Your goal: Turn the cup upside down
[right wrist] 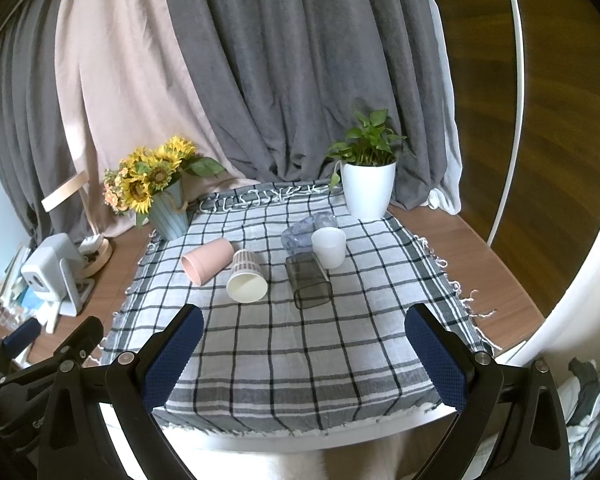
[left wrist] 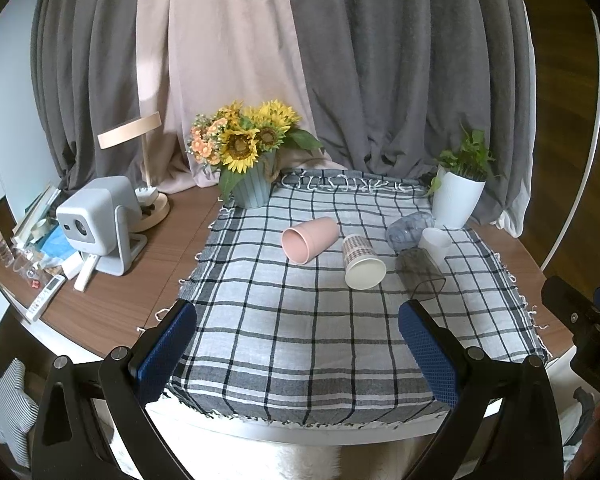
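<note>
While both tongs, left tongs [left wrist: 296, 340] and right tongs [right wrist: 304, 344], hang wide open and empty, no cup is inverted: pink cup [left wrist: 310, 239] lies sideways at twelve o'clock on the counter's checked cloth [left wrist: 300, 344].

The left tool [left wrist: 298, 350] is level with its blue-padded fingers [left wrist: 166, 350] spread wide, nothing between them. The right tool [right wrist: 304, 354] is posed the same, its fingers [right wrist: 436, 356] wide apart and empty. The two sit side by side.
</note>
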`<control>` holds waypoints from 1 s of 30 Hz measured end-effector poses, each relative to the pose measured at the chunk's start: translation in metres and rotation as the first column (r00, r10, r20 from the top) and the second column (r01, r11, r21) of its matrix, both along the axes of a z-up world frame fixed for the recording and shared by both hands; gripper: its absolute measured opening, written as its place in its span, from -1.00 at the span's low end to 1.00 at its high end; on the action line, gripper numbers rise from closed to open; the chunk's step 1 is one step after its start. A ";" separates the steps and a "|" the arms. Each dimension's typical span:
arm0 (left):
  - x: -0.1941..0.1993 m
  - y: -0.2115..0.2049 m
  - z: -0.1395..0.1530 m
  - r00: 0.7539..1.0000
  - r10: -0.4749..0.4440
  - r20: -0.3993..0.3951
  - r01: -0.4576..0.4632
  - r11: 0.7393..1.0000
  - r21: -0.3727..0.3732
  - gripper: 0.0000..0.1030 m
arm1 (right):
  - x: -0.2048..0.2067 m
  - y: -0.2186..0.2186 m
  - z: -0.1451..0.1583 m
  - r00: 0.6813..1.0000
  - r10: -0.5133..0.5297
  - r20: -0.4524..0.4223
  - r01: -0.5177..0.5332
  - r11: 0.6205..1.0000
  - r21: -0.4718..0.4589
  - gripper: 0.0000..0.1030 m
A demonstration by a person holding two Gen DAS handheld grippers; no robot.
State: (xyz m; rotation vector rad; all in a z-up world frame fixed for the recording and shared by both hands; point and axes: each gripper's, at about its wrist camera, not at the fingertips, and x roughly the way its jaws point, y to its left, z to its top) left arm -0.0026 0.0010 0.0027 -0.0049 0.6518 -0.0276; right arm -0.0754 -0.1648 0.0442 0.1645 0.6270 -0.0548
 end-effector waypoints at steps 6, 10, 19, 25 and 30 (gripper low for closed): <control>0.000 -0.001 0.000 1.000 0.001 0.000 -0.001 1.000 0.001 1.00 | 0.000 0.000 0.000 1.000 0.003 0.000 -0.003 1.000 0.002 0.97; 0.000 0.000 0.000 1.000 0.000 0.000 0.000 1.000 0.002 1.00 | 0.001 0.001 -0.001 1.000 0.002 0.001 -0.002 1.000 0.003 0.97; 0.001 -0.001 0.000 1.000 0.002 -0.003 -0.002 1.000 0.004 1.00 | 0.002 0.001 -0.003 1.000 0.001 0.000 -0.001 1.000 0.005 0.97; 0.003 -0.001 0.001 1.000 0.005 -0.004 -0.005 1.000 0.003 1.00 | 0.001 0.003 -0.002 1.000 0.001 0.001 -0.001 1.000 0.005 0.97; 0.002 -0.002 0.001 1.000 0.004 -0.003 -0.004 1.000 0.006 1.00 | 0.005 0.000 -0.003 1.000 0.002 -0.002 -0.002 1.000 0.005 0.97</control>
